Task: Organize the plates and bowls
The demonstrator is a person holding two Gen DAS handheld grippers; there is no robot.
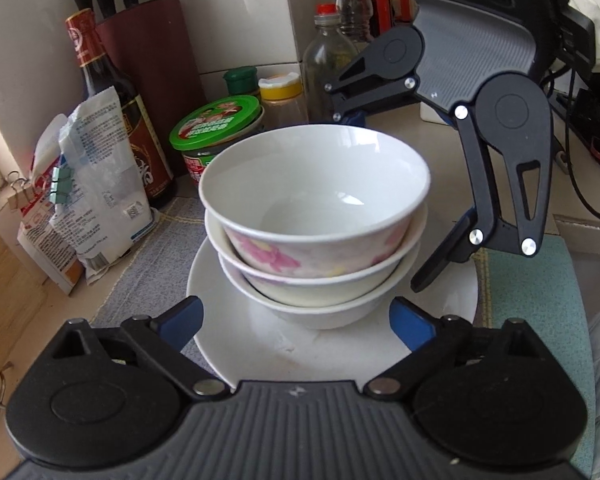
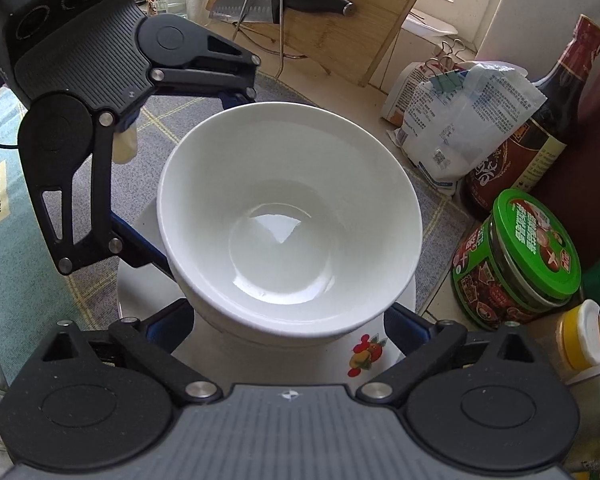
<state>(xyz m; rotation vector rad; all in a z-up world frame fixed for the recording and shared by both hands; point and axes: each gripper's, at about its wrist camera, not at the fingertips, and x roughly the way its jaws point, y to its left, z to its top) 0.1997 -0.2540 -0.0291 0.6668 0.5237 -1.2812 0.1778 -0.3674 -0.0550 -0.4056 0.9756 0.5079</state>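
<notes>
**Carefully now: two claws around one stack of bowls**

Three bowls are nested on a white plate: the top bowl has pink flowers on its outside, a middle bowl carries it, and a plain bottom bowl sits on the plate. The plate rests on a grey checked cloth on the counter, near a green-lidded jar, a dark sauce bottle and a clipped paper bag.

The left claw is spread wide and grasps nothing; its blue pads stand on either side of the bottom bowl, over the plate. The right claw is also spread and empty, with its fingers low on both sides of the stack, from the opposite side. I cannot tell whether any pad already touches the porcelain.

In my judgement the step in hand is to take hold of the stack, or of the plate under it. To do it well, both claws should close slowly and at the same height. The bowls look smooth and may slip, so the grip is better under a rim than on the curved wall. The top bowl leans a little, so any lift should stay level. The jar and the bottle stand near, so there is little room on that side.
</notes>
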